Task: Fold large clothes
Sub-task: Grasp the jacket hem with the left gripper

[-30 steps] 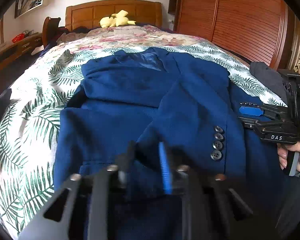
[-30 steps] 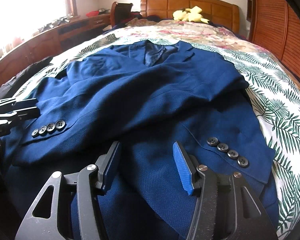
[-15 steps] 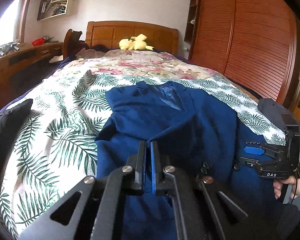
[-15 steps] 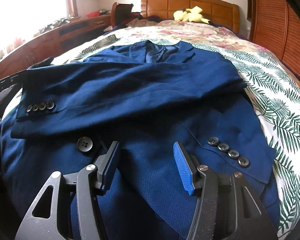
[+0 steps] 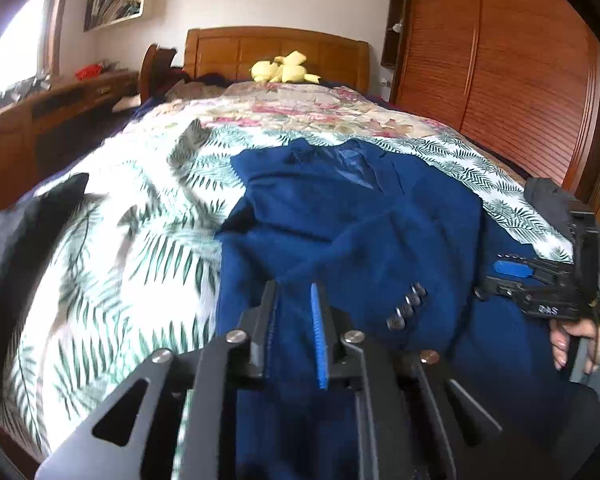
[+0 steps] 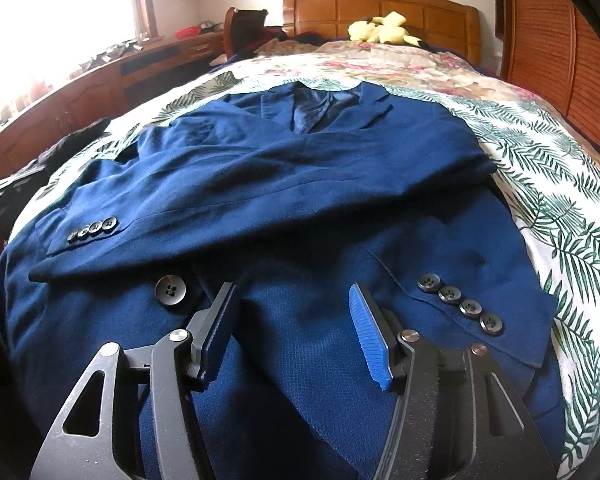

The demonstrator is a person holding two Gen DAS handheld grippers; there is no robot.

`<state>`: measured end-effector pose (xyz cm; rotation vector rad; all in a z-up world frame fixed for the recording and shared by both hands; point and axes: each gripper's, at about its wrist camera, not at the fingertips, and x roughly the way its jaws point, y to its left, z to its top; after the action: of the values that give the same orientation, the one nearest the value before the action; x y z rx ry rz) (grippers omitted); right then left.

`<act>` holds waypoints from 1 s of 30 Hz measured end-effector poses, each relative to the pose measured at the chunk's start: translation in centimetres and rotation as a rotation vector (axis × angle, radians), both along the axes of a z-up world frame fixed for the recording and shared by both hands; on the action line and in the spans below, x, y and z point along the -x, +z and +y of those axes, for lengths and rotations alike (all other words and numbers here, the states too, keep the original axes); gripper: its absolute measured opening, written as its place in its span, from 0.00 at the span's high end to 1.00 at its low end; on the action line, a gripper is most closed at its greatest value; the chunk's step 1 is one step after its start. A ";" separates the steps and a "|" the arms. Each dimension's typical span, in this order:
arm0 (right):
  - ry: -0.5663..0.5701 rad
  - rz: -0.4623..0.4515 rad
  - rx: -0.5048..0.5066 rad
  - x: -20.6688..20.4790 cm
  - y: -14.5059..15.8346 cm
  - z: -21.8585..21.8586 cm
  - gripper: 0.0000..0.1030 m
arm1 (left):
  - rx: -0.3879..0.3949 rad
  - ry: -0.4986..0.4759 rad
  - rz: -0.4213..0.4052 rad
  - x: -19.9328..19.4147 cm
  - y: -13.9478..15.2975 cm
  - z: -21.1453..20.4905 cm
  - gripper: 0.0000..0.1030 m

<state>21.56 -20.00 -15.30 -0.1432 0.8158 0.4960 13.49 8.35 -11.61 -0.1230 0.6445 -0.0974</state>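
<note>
Right wrist view looks down the bed [image 6: 572,208], where a navy blue jacket [image 6: 300,184] lies face up on the leaf-print bedspread, collar toward the wooden headboard [image 6: 380,8]. One sleeve [image 6: 220,208] is folded across the chest, its cuff with four small buttons near the jacket's left edge; the other sleeve's cuff [image 6: 460,304] rests lower down on the right. The right gripper [image 6: 292,320] hovers over the jacket's lower front, its jaws well apart and opening, the cloth lying below them, not pinched. From the left wrist view, the left gripper [image 5: 294,312] sits above the jacket's near edge with a narrow gap between its jaws that is widening; no fabric appears caught between them, though the picture is blurred. A yellow plush toy [image 6: 384,28] sits by the headboard, and a dark garment [image 5: 28,224] lies at the bed's left edge.
</note>
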 end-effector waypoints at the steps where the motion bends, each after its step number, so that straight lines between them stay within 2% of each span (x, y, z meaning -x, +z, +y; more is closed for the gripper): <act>1: 0.001 0.001 0.000 0.0 0.0 0.0 0.43 | 0.012 0.003 0.005 0.8 -0.1 0.2 0.82; 5: 0.005 0.003 0.002 -0.1 0.0 0.0 0.42 | 0.006 0.021 0.029 3.3 -0.6 0.5 0.77; 12: 0.007 0.004 0.001 -0.1 0.0 0.0 0.41 | -0.030 0.025 0.099 6.0 -1.6 1.3 0.74; 23: 0.023 0.002 -0.004 0.2 -0.1 -0.1 0.40 | -0.095 0.042 0.184 6.0 -3.4 2.2 0.66; 28: 0.064 -0.028 0.058 2.3 1.0 -1.2 0.40 | -0.134 0.034 0.192 6.1 -3.4 1.9 0.64; 30: 0.057 -0.024 0.044 3.4 1.8 -2.9 0.40 | -0.133 0.034 0.196 6.1 -3.4 2.0 0.63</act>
<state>18.19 -22.87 -13.49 -0.2131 0.8011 0.5293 7.44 10.34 -14.99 -0.0152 0.8421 -0.0093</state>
